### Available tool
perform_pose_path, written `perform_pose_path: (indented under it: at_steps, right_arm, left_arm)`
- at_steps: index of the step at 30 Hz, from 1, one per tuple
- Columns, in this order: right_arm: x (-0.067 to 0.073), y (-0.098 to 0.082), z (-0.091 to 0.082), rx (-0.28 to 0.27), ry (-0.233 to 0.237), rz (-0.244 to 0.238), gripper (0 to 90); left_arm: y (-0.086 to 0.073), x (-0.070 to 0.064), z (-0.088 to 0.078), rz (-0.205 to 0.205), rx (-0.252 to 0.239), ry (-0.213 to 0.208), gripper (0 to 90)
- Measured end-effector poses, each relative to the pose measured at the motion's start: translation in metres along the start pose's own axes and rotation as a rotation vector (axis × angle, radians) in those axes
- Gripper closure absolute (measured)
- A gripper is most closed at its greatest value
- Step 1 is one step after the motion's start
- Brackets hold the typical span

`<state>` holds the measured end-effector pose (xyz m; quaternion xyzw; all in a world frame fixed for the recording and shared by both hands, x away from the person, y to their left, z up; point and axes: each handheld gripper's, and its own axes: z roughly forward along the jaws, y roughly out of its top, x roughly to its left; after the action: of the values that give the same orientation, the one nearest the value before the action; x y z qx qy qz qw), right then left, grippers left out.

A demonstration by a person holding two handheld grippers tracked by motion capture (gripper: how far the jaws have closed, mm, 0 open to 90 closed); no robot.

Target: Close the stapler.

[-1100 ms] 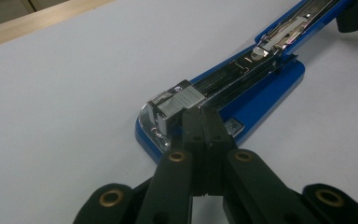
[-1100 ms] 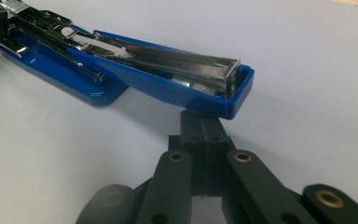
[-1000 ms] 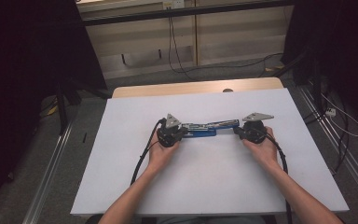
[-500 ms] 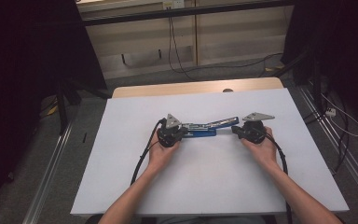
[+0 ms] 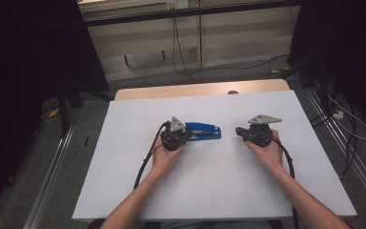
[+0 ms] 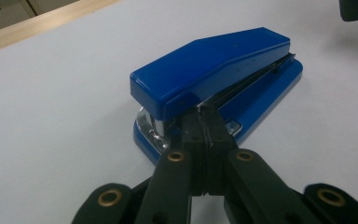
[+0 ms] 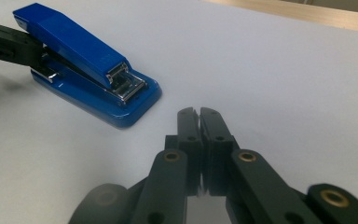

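Blue stapler (image 5: 202, 131) lies flat, closed, mid-table.

Your stapler (image 6: 214, 70) shows glossy blue plastic with bright metal inside; the table (image 5: 209, 191) cover looks matt white, its twelve o'clock edge pale wood.

My left gripper (image 6: 208, 122) is pointing at the rear end of a blue stapler (image 6: 223, 70), its two black jaws pressing together with their tips touching the metal part under the blue top. The stapler is lying on the white table surface (image 6: 51, 121), angling away toward the upper right.
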<state>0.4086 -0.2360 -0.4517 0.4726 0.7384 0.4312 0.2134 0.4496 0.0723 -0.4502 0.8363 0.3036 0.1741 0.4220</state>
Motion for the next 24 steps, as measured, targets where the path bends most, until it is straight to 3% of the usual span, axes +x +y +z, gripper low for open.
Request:
perform_pose_path:
  at_steps: [12, 19, 24]
  right_arm:
    - [0.001, 0.001, -0.003, -0.033, 0.025, 0.005, 77.9]
    - [-0.002, 0.002, -0.007, -0.041, 0.015, 0.022, 67.1]
    - [-0.002, 0.002, -0.006, -0.045, 0.019, 0.034, 53.4]
  left_arm:
    - [0.0, 0.002, -0.004, -0.006, 0.01, -0.021, 82.9]
    - [0.001, 0.003, -0.012, -0.027, -0.012, -0.041, 78.8]
    - [0.002, 0.005, -0.017, -0.051, -0.009, -0.06, 71.1]
